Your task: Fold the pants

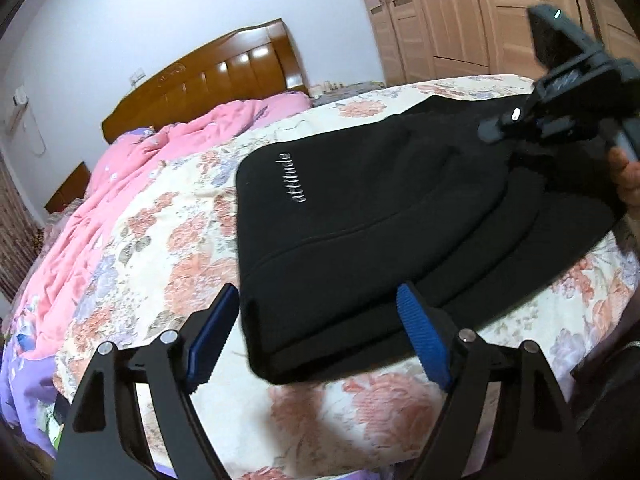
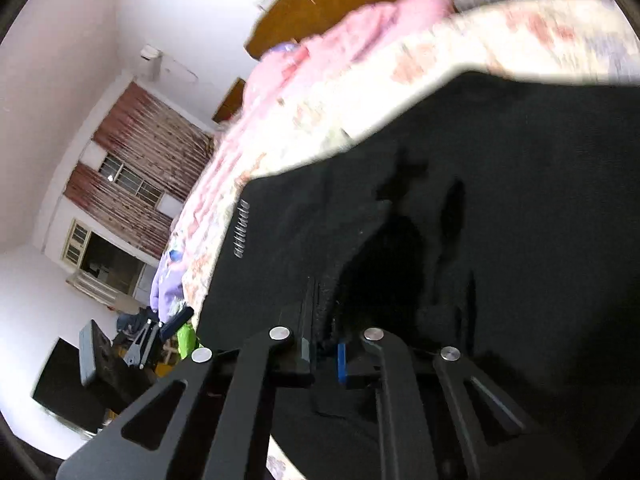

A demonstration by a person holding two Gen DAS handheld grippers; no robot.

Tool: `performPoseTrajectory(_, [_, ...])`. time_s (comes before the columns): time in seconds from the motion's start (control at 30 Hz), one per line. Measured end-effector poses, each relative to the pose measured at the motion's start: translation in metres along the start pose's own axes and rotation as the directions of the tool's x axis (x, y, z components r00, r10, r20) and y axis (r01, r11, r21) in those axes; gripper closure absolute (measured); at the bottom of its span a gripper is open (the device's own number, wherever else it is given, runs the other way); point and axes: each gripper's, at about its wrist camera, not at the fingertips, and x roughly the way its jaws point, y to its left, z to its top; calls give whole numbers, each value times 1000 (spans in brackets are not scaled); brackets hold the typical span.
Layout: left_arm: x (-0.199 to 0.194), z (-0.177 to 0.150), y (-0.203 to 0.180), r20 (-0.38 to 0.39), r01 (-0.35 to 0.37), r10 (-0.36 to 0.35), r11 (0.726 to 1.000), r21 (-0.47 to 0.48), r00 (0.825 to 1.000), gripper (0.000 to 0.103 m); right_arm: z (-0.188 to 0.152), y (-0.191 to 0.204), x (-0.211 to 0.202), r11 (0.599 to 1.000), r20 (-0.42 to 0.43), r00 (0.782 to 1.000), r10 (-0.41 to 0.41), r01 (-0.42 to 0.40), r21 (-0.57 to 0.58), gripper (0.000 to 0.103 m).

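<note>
Black pants with white "attitude" lettering lie folded in layers on the floral bedspread. My left gripper is open with blue pads, just in front of the near folded edge, holding nothing. My right gripper is shut on a fold of the black pants and holds it lifted off the bed. The right gripper also shows in the left wrist view at the far right end of the pants, with a hand behind it.
A pink quilt is bunched along the bed's left side by the wooden headboard. A wooden wardrobe stands behind the bed. In the right wrist view the left gripper shows low left, near a window.
</note>
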Motion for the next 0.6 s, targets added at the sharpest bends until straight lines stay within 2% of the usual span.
performPoseTrajectory(0.13, [-1,-4,8,-1,-10,10,1000,-7,1000,22,10,48,-16,992,70,997,20,-11,-126,94])
performPoseTrajectory(0.27, [-4,-6,16,7,-35,35,999,-21,999,24,17,76,-48,986,141,987,79,-56,-159,94])
performPoseTrajectory(0.3, [-6,-6,19,15,-41,41,999,-28,999,35,14,77,-54,985,143,987,75,-51,-163,94])
performPoseTrajectory(0.33, [-8,-6,22,20,-34,35,999,-41,999,62,11,75,-57,986,139,988,66,-43,-163,94])
performPoseTrajectory(0.4, [-13,-7,33,29,21,-19,996,-89,999,95,-2,57,-58,990,96,995,29,-16,-141,94])
performPoseTrajectory(0.47, [-15,-8,35,35,26,-23,996,-89,999,96,-17,29,-44,998,38,999,-6,8,-66,94])
performPoseTrajectory(0.53, [-12,-10,28,18,21,-20,999,-47,1000,96,-28,3,-30,999,-13,999,-50,49,-18,94])
performPoseTrajectory(0.6, [-12,-10,18,6,0,0,1000,-5,1000,97,-38,-13,-19,998,-44,999,-29,31,45,94])
